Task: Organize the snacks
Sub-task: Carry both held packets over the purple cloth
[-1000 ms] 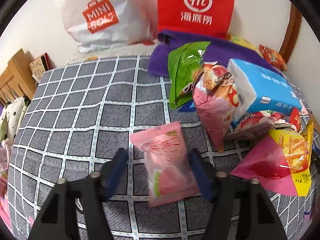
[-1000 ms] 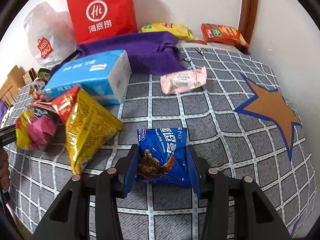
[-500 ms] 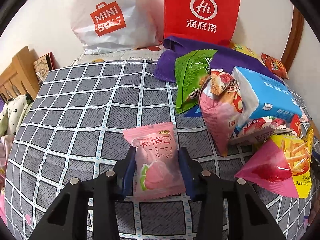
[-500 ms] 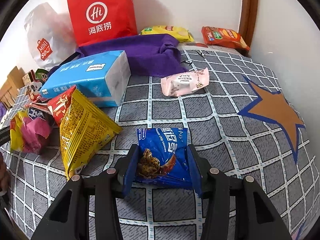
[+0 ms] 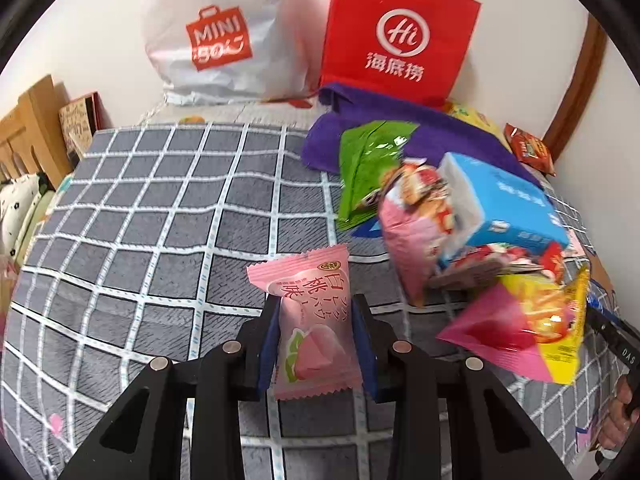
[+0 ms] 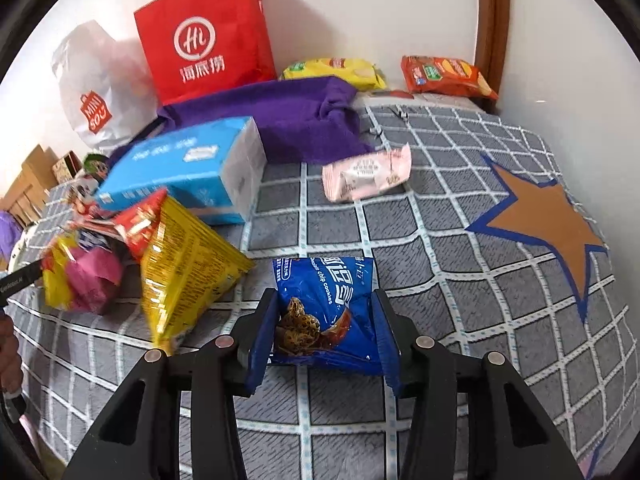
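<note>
Gripping: left gripper (image 5: 316, 344) jaws clamp pink pack (image 5: 310, 320); right gripper (image 6: 326, 338) jaws clamp blue pack (image 6: 326, 312).
Remaining: pile (image 6: 176, 256) on bed (image 6: 460, 280) unsorted.

Two grippers, each clamping one packet: the left gripper (image 5: 316, 320) a pink peach sweet (image 5: 314, 320), the right gripper (image 6: 324, 324) a blue cookie bag (image 6: 326, 312). Two carrier bags at the blanket's far edge: one red (image 6: 204, 36), one white (image 6: 96, 92). One blue tissue pack (image 6: 184, 168), one purple towel (image 6: 288, 116). Loose snack packets: roughly nine, as the central heap overlaps.
</note>
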Demonstrator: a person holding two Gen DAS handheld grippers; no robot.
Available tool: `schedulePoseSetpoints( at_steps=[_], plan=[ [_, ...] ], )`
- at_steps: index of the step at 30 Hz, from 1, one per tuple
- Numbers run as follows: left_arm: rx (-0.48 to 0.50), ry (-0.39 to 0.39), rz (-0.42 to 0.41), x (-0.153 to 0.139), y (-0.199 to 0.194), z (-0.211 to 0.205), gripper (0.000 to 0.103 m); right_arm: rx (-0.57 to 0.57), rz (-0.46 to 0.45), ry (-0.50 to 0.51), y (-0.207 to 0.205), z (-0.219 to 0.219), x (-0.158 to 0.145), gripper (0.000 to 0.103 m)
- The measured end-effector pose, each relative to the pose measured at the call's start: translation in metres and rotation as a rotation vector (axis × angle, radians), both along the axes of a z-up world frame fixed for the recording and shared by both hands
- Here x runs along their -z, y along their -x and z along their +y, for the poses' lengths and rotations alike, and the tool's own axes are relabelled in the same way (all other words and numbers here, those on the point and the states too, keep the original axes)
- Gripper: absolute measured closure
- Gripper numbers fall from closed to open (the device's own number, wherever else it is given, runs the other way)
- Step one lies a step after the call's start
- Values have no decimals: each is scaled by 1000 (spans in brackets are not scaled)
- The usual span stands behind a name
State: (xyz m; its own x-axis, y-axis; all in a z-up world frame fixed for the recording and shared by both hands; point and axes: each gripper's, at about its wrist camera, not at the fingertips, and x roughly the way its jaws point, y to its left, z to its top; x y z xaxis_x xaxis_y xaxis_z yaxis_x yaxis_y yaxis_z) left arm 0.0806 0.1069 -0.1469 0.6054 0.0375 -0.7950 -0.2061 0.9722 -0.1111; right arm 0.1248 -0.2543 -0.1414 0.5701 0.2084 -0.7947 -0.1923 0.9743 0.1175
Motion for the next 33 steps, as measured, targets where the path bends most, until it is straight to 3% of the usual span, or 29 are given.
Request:
schedulePoseSetpoints(
  at_steps=[15,21,33],
  plan=[
    [181,108,-95,-74,-15,-53,70,-96,-125,-52,9,34,-97,57],
    [227,86,-126,-101,-40,-72,70,-100,-144,-62,-18,46,-118,57],
    [211,35,-140,-133,-113,-67,70,-103,-194,-42,-97,75,-143,57]
  ],
)
